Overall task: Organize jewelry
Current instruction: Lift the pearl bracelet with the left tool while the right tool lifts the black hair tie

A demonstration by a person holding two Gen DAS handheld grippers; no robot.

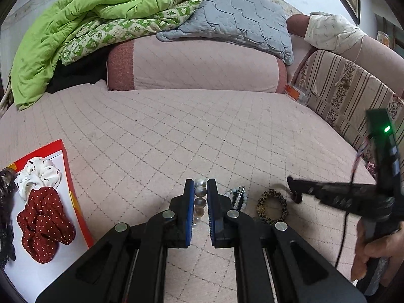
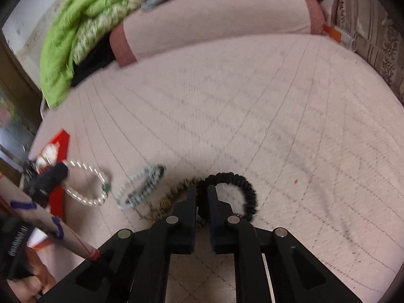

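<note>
1. Between the fingers of the left gripper point(image 1: 200, 189), left wrist view — a pearl bracelet point(image 1: 200, 197) is clamped, jaws narrow, beads stacked in the gap. A leopard scrunchie point(image 1: 272, 207) lies on the pink quilt point(image 1: 176, 131) to the right; the red-rimmed box point(image 1: 69, 174) with scrunchies sits far left.

2. Right wrist view, blurred — the right gripper point(image 2: 202, 192) is pinched on a black coiled hair tie point(image 2: 248, 192), whose loop arcs to the right of the tips. A pale blue bead bracelet point(image 2: 141, 186) lies left.

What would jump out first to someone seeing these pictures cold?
Probably the two black grippers, each pinching jewelry over a pink quilted bed: the left gripper holds a pearl bracelet, the right gripper a black beaded bracelet. Next, the red-rimmed box at far left with a dotted red scrunchie, and the bright green quilt behind.
</note>
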